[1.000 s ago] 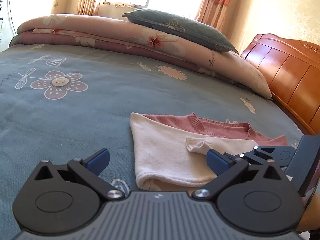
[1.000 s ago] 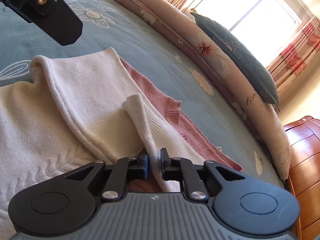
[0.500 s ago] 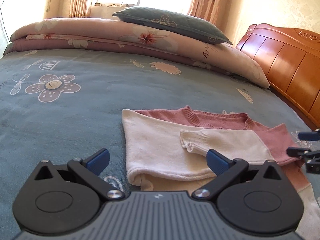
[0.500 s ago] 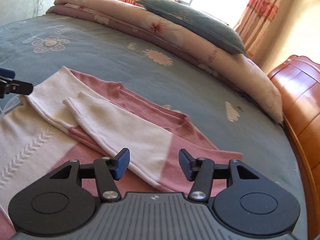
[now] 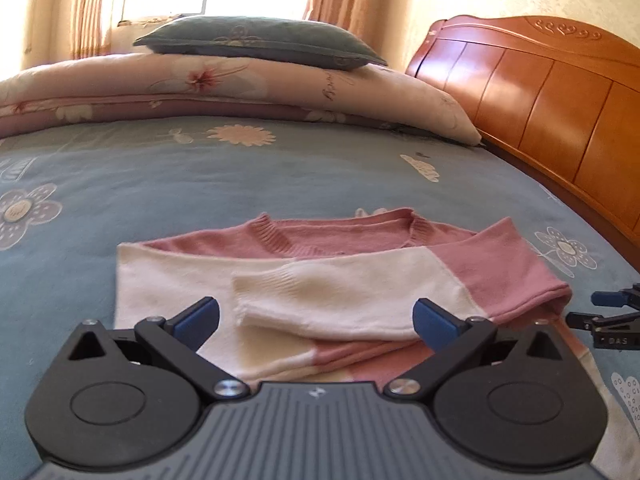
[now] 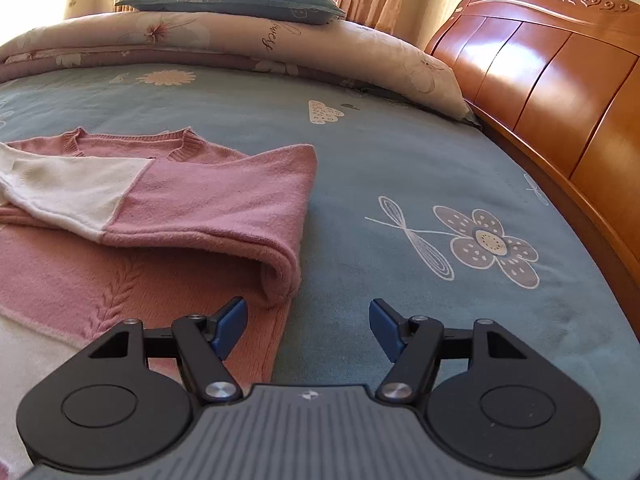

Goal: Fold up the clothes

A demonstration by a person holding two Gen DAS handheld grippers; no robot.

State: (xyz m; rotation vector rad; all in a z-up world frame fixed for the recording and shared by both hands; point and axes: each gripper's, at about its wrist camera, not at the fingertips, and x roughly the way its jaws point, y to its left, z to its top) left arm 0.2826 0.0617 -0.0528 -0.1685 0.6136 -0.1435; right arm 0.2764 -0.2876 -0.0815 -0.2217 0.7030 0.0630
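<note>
Sweater (image 5: 500, 264) flat, neckline toward quilt (image 5: 280, 92), sleeves crosswise

a second ago the right tongs (image 6: 306, 322) were pinched shut on the cream sleeve (image 5: 340, 300) of the sweater (image 6: 192, 200); now they are spread wide and empty, drawn back to the sweater's folded pink edge. the sleeve lies released across the body. the left tongs (image 5: 316, 320), wide throughout, have shifted rightward, centring on the sweater.

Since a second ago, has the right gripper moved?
Yes. The right gripper let go of the white sleeve, opened and drew back to the sweater's right edge, toward the headboard.
</note>
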